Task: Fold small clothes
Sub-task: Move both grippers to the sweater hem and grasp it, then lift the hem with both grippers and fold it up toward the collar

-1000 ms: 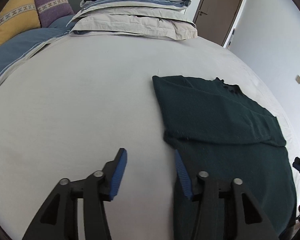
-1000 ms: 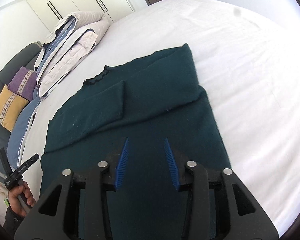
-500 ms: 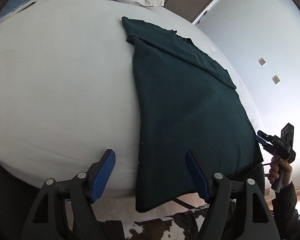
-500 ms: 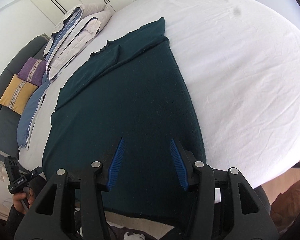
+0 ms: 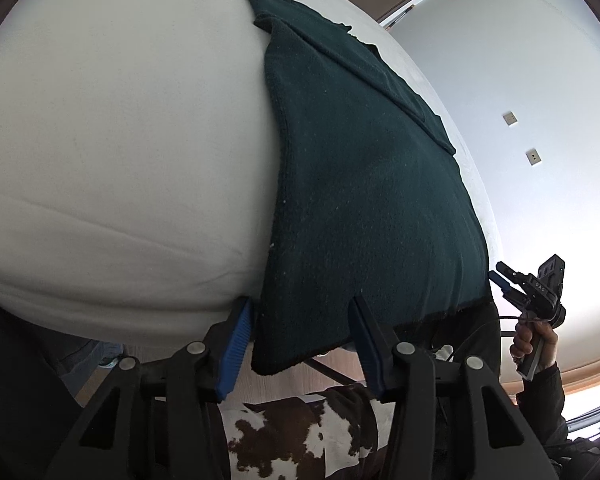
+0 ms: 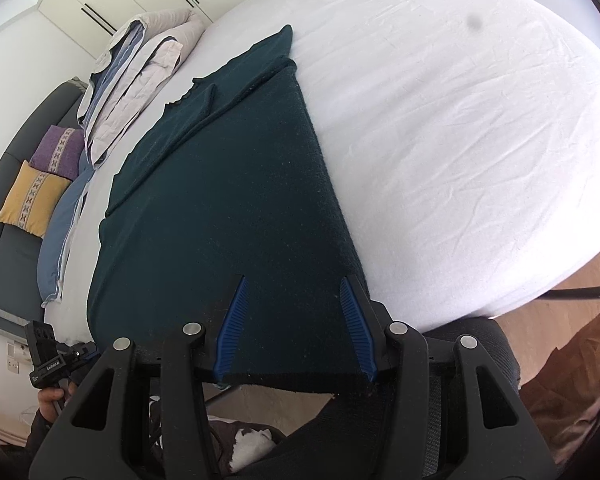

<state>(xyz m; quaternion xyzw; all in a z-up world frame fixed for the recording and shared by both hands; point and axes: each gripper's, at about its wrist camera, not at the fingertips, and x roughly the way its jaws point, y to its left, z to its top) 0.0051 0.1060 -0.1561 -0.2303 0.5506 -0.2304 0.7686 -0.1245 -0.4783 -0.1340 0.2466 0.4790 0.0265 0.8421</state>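
1. My left tongs [image 5: 300, 336]: the jaws have just been closing but are not yet shut. The hem corner of the sweater [image 5: 360, 180] hangs between the pads without being pinched.
2. My right tongs [image 6: 296, 328]: the jaws stand apart, straddling the hem near the other corner, with no grip there either.
3. The sweater lies flat on the bed [image 5: 120, 140]. Its hem droops off the edge at 6 o'clock, and the neck and folded-in sleeves are at 12.
4. Risk: the hem is slack over the edge. If I close too shallow I nip one layer or only fuzz, and the corner slips out on the lift.
5. Risk: uneven bites. If one side catches and the other misses, the fold goes skew towards 12.
6. Risk: a fast lift could flick the sleeves open at the far end and undo that fold.
7. Risk: a low bite on my left side could catch the sheet at 9 o'clock and drag it along.
8. Judgement: seat both corners deep, then close.
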